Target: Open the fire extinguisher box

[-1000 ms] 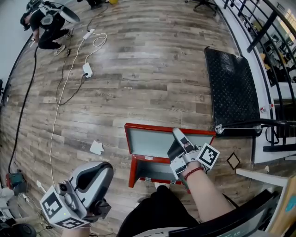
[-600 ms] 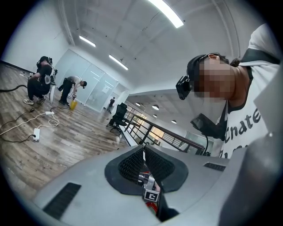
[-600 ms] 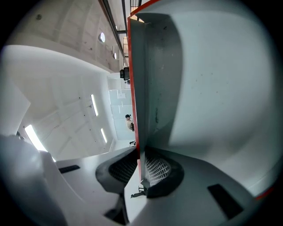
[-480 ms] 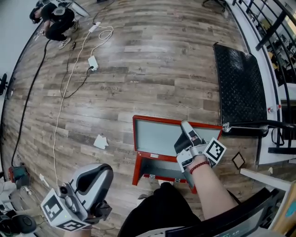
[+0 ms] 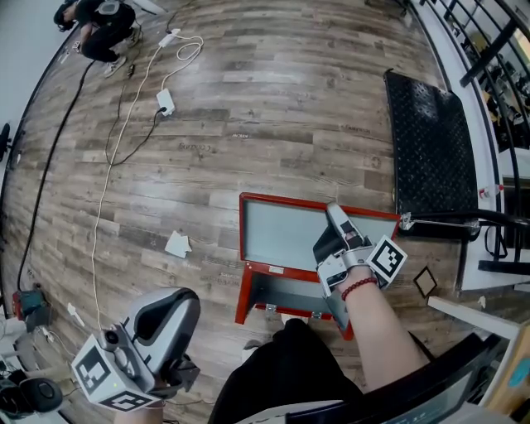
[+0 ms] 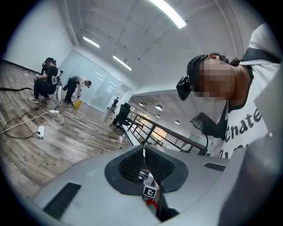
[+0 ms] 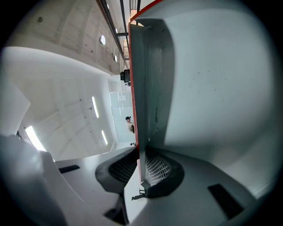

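Note:
The red fire extinguisher box [image 5: 248, 298] lies on the wooden floor in front of me. Its red-framed lid [image 5: 277, 236] with a grey panel stands swung up. My right gripper [image 5: 335, 215] is shut on the lid's right part. In the right gripper view the lid's thin red edge [image 7: 132, 88] runs straight down between the pads, and the right gripper [image 7: 140, 159] presses on it. The left gripper [image 5: 175, 300] hangs at the lower left, well away from the box. In its own view the left gripper [image 6: 143, 152] is shut on nothing.
A black studded mat [image 5: 431, 149] lies to the right of the box, beside a dark railing [image 5: 497, 50]. A paper scrap [image 5: 177, 244] lies left of the box. A white cable with a power strip [image 5: 165, 101] and a crouching person [image 5: 99, 21] are far off, top left.
The right gripper has kept its hold on the lid's edge and the lid stands much as before. The left gripper has sunk slightly at the lower left.

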A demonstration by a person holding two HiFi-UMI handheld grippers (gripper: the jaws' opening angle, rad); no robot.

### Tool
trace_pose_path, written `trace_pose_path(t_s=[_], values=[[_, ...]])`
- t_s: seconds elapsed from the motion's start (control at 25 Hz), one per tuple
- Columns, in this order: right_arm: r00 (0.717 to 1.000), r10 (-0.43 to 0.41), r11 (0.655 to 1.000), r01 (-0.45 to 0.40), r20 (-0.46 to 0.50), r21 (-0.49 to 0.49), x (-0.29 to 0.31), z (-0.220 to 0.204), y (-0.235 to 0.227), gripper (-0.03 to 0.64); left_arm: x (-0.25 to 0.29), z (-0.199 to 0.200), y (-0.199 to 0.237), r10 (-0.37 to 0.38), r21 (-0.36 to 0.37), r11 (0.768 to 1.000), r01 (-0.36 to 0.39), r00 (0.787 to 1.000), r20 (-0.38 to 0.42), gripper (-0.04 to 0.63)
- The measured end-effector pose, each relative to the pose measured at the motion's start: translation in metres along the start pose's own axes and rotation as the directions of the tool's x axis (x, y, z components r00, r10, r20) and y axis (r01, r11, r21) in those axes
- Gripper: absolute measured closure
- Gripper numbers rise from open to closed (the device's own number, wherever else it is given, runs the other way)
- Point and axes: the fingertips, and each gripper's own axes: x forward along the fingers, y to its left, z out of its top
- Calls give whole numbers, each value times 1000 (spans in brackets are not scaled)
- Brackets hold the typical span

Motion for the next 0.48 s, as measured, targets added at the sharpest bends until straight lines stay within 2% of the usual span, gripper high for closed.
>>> trace_pose_path(t_s=[0.36, 0.48], values=[[1000, -2, 1000, 3, -16, 21, 1, 2, 0, 574, -1, 3, -4, 5, 10, 1000, -5, 1000, -6, 575], [999, 26, 1000, -27, -46, -13, -2, -3, 7, 572, -2, 4, -6, 8, 14, 1000, -7, 1000, -9, 577]])
